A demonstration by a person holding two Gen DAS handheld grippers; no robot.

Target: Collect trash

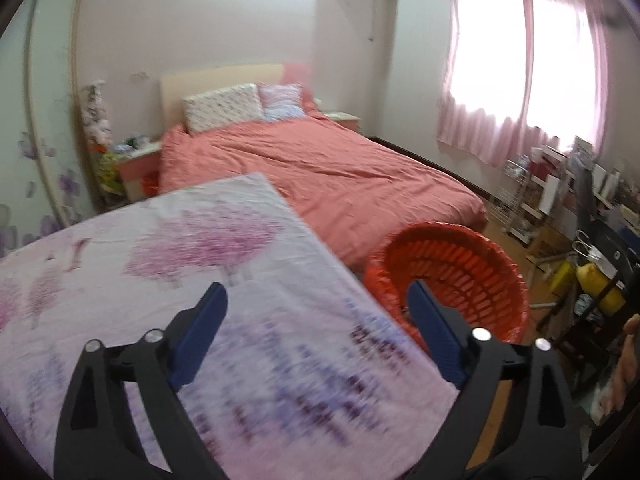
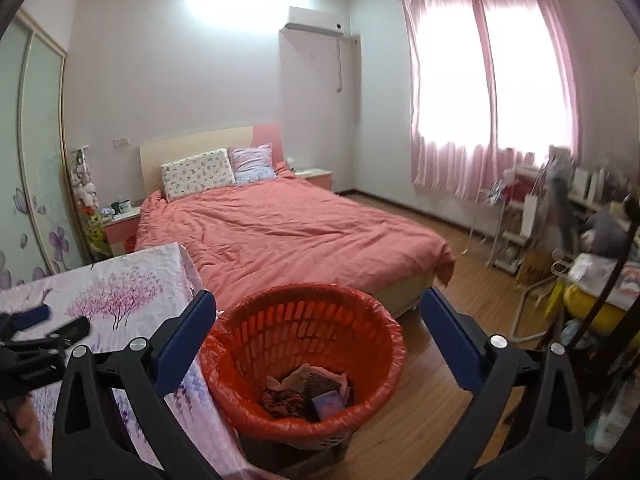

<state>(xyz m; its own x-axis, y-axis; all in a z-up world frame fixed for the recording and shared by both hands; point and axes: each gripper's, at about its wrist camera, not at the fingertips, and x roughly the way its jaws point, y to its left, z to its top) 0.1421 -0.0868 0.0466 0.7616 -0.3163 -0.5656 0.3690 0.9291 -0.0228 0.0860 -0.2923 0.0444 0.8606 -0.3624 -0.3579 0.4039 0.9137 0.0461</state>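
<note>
Both released: left hand-held gripper (image 1: 316, 312) spread wide over the cloth-covered surface (image 1: 120, 264), nothing between the pads; right hand-held gripper (image 2: 318, 322) equally wide above the red basket (image 2: 384, 320), also empty. Trash (image 2: 308, 396) already lying crumpled at the basket's bottom, inside the red liner. No further scraps visible on the cloth from either view. Risks, as a judgement: knocking the light basket over with a low swing, snagging the loose liner rim on a fingertip, or dragging the cloth off the edge.
</note>
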